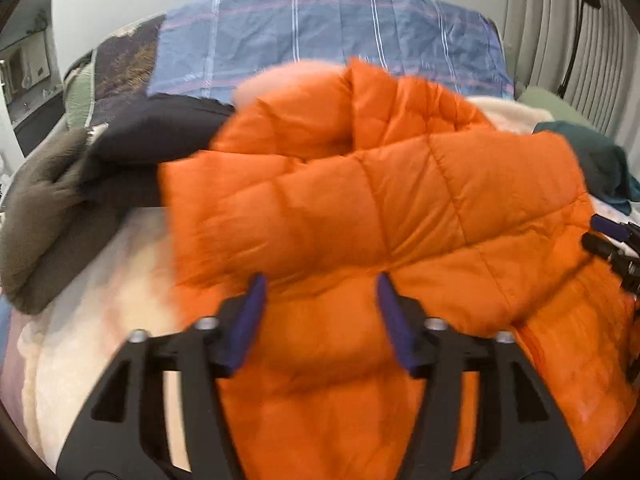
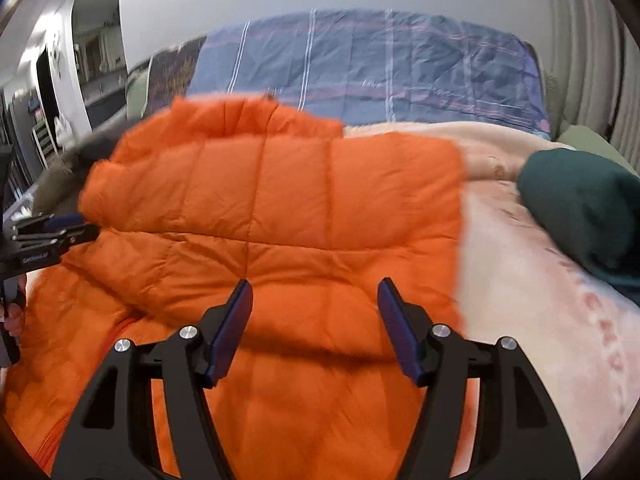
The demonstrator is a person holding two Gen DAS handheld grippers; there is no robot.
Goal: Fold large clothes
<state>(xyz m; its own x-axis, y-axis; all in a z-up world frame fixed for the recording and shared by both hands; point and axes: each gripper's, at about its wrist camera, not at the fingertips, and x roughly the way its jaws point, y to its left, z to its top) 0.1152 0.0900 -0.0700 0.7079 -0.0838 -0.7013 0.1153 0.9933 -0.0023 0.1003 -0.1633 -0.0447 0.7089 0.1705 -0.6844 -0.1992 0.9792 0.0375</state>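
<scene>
An orange quilted puffer jacket [image 1: 360,208] lies on the bed, its upper part folded over toward me; it also shows in the right wrist view [image 2: 280,200]. My left gripper [image 1: 320,280] is open, jaws wide apart, just above the jacket's near fold and holding nothing. My right gripper [image 2: 314,286] is open too, over the jacket's right part, empty. The right gripper shows at the right edge of the left wrist view [image 1: 612,240]; the left gripper shows at the left edge of the right wrist view [image 2: 56,232]. Both views are motion-blurred.
The bed carries a cream blanket [image 2: 540,280] and a blue striped pillow [image 2: 380,64] at the head. A dark green folded garment [image 2: 584,208] lies at the right. A brown and black pile of clothes [image 1: 60,208] lies at the left.
</scene>
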